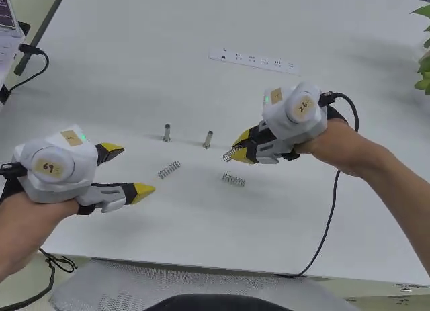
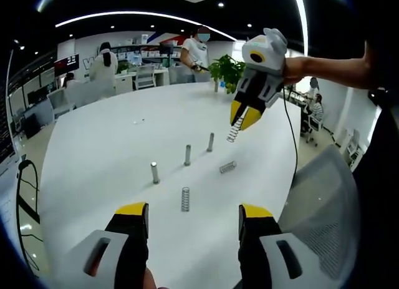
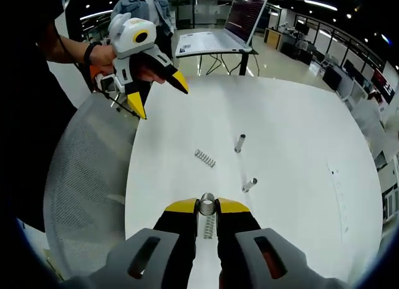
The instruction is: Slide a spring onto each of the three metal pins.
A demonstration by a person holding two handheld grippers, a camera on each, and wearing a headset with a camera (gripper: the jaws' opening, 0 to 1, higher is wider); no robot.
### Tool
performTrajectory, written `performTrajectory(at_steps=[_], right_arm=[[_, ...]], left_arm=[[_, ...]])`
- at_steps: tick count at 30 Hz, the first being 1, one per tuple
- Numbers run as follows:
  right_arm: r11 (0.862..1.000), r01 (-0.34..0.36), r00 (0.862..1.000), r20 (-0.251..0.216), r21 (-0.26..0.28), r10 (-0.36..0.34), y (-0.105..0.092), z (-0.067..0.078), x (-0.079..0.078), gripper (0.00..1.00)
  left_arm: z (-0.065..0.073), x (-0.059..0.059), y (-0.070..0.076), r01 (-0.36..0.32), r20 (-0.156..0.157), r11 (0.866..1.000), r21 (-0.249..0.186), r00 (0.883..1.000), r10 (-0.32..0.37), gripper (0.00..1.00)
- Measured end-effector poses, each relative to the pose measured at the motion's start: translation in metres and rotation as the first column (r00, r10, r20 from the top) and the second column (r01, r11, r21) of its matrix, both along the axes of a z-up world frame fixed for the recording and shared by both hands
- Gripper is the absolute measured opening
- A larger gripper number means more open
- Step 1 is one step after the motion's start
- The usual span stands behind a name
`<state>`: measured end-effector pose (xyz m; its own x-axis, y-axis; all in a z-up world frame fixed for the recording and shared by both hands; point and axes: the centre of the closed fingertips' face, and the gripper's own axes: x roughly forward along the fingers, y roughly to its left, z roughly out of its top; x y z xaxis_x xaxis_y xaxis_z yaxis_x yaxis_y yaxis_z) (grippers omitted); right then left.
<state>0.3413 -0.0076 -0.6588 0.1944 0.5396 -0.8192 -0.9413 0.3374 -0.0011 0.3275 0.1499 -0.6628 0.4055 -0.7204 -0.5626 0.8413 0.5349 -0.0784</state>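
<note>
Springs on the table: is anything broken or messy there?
Nothing looks broken or odd. One spring and a second spring lie flat on the table beside the pins, which stand upright and bare. The right gripper pinches a third spring.

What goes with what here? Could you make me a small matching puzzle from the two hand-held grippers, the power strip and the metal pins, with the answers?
1. left gripper
2. right gripper
3. power strip
4. metal pins

A. shut on a spring
B. standing upright, bare
C. open, empty
D. flat on the table, beyond the pins

Pairs: 1-C, 2-A, 3-D, 4-B
</note>
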Motion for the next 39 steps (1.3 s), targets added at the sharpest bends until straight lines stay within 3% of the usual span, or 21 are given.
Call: performTrajectory(at_steps=[7,23,37,39], right_arm=[[1.0,-0.01,1.0,-0.003,-0.003,0.01,0.01,0.002,0.009,0.09],[0.999,-0.043,0.999,-0.006,-0.011,0.043,0.037,0.005,0.038,0.09],[0.996,-0.08,0.997,0.002,-0.031,0.08,0.059,0.008,0.071,0.09],[0.996,-0.085,0.996,0.003,-0.031,0.086,0.06,0.007,0.081,0.09]], left_arm=[[-0.002,0.0,0.008,-0.015,-0.011,1.0,0.005,1.0,0.015,0.59],[-0.002,0.002,0.029,-0.058,-0.014,0.998,-0.006,0.998,0.058,0.6],[-0.002,0.004,0.037,-0.077,-0.016,0.997,-0.015,0.997,0.076,0.6],[-0.001,0.004,0.037,-0.078,-0.017,0.997,-0.018,0.997,0.077,0.61]])
